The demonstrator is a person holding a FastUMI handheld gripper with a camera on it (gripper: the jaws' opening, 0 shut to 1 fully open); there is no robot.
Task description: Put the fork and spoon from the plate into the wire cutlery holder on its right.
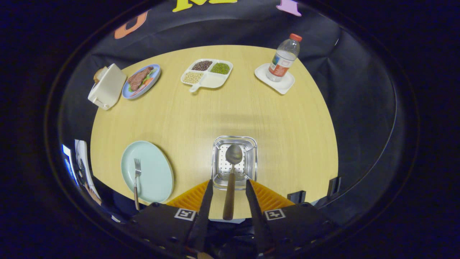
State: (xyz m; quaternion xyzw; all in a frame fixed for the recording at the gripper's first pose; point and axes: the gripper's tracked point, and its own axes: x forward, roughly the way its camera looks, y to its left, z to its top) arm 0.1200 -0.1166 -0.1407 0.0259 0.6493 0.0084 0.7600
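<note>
Hovering with its fingers spread, the gripper (229,187) has the spoon (231,172) lying into the wire cutlery holder (234,162) between them; next, seemingly, the fork (136,180) on the plate (147,171).

Light fell evenly from above on the table (215,108), with soft shadows; the view was sharp, but curved strongly toward 3 and 9 o'clock.
</note>
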